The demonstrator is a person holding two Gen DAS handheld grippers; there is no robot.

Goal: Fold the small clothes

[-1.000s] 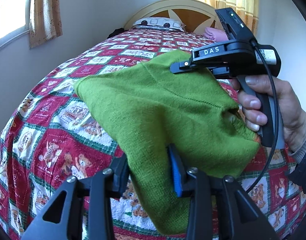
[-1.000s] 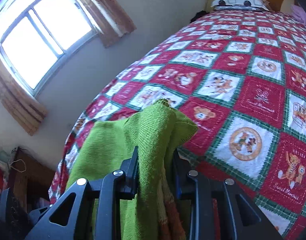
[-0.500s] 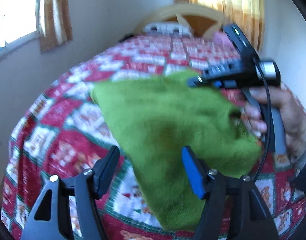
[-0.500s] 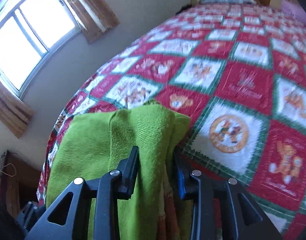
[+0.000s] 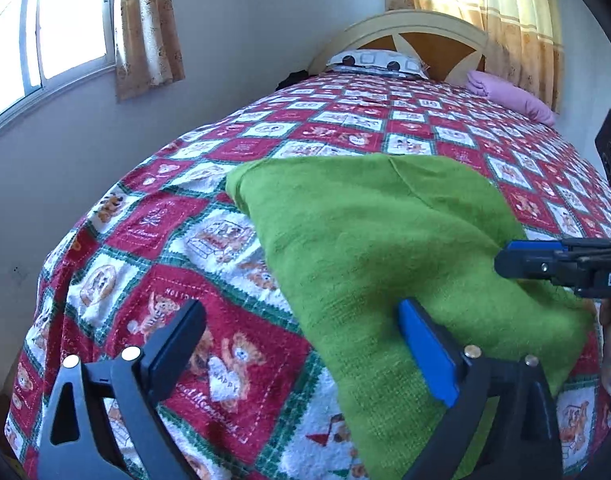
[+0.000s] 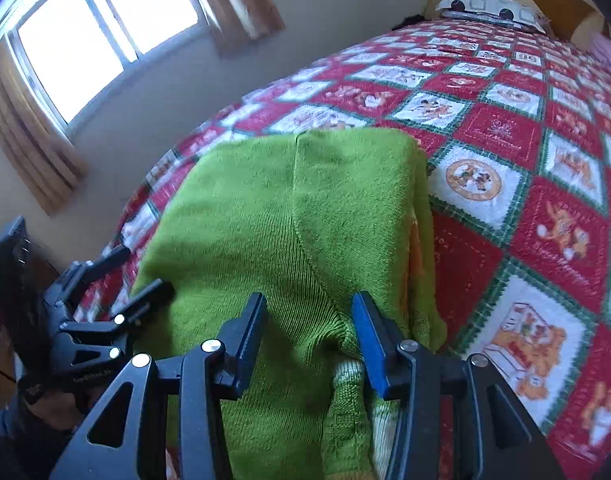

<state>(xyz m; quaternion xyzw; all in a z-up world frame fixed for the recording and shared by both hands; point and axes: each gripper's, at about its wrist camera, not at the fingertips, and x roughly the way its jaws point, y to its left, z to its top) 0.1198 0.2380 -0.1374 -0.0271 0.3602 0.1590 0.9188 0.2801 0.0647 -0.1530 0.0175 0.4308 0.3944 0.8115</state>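
Observation:
A green knitted garment lies folded flat on the bed's patterned quilt; it also shows in the right wrist view. My left gripper is open and empty, its fingers wide apart over the garment's near left edge. My right gripper is open, its fingers straddling the garment's near edge without pinching it. The right gripper's fingers show at the right of the left wrist view. The left gripper shows at the left of the right wrist view.
The red, white and green quilt covers the whole bed. A patterned pillow and a pink folded cloth lie by the headboard. A wall with a window runs along the bed's left side.
Both grippers have let go of the green garment and opened. The garment has dropped from a raised drape to lying flat on the quilt. Both grippers have drawn back.

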